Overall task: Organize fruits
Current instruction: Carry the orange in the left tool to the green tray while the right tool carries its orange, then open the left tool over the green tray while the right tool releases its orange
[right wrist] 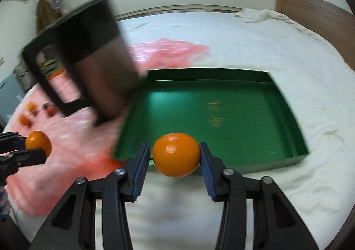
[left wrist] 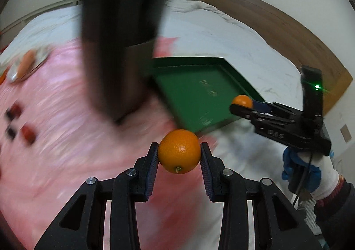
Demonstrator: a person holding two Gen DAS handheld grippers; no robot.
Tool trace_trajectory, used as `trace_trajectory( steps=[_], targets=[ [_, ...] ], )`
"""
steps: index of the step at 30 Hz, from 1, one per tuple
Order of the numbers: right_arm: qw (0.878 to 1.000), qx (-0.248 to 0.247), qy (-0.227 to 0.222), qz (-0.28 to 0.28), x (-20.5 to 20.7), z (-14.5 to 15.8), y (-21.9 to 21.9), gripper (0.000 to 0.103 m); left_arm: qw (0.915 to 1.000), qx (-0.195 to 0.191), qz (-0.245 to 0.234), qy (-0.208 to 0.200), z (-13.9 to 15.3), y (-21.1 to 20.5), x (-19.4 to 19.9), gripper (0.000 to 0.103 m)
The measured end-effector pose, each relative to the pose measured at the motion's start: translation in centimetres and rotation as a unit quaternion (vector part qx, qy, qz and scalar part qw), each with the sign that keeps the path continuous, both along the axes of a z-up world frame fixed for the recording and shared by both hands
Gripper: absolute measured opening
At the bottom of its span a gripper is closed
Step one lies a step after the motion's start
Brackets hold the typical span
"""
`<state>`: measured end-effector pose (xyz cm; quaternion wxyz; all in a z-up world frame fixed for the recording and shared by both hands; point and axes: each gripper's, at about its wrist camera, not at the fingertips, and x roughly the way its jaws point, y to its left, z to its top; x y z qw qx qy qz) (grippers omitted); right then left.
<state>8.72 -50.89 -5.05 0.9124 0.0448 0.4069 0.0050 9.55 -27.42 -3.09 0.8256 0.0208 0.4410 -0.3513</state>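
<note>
My left gripper (left wrist: 179, 156) is shut on an orange (left wrist: 179, 154) and holds it above the pink cloth (left wrist: 66, 139), near the corner of the green tray (left wrist: 199, 94). My right gripper (right wrist: 175, 156) is shut on a second orange (right wrist: 176, 154), held over the near edge of the green tray (right wrist: 221, 112), which holds nothing visible. The right gripper with its orange (left wrist: 242, 101) shows at the tray's right side in the left wrist view. The left gripper's orange (right wrist: 38, 142) shows at the left in the right wrist view.
A tall dark pitcher (left wrist: 119, 50) with a handle (right wrist: 48, 85) stands on the pink cloth beside the tray's left side. Several small red and orange fruits (right wrist: 31, 114) lie on the cloth far left. A plate (left wrist: 26, 65) sits at the far left. White bedding (right wrist: 266, 39) surrounds everything.
</note>
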Motion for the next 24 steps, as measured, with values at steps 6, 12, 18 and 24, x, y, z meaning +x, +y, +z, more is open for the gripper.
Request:
trace_trajectory(
  steps=[6, 12, 18, 24],
  targets=[
    [0.998, -0.022, 0.012, -0.051, 2.5, -2.2, -5.9, 0.084, 0.9991, 0.035, -0.024, -0.005, -1.6, -8.4, 3.2, 0.032],
    [0.997, -0.028, 0.017, -0.070, 4.2, -4.3, -8.4, 0.084, 0.9981, 0.060, -0.013, 0.001, -4.1, -11.9, 5.5, 0.032],
    [0.997, -0.029, 0.011, -0.077, 4.3, -5.2, -8.6, 0.084, 0.9957, 0.093, -0.005, -0.004, -6.3, -12.4, 6.4, 0.032],
    [0.996, -0.045, 0.014, -0.075, 4.2, -5.2, -8.0, 0.085, 0.9937, 0.112, -0.001, -0.005, -7.4, -13.1, 6.6, 0.032]
  ],
)
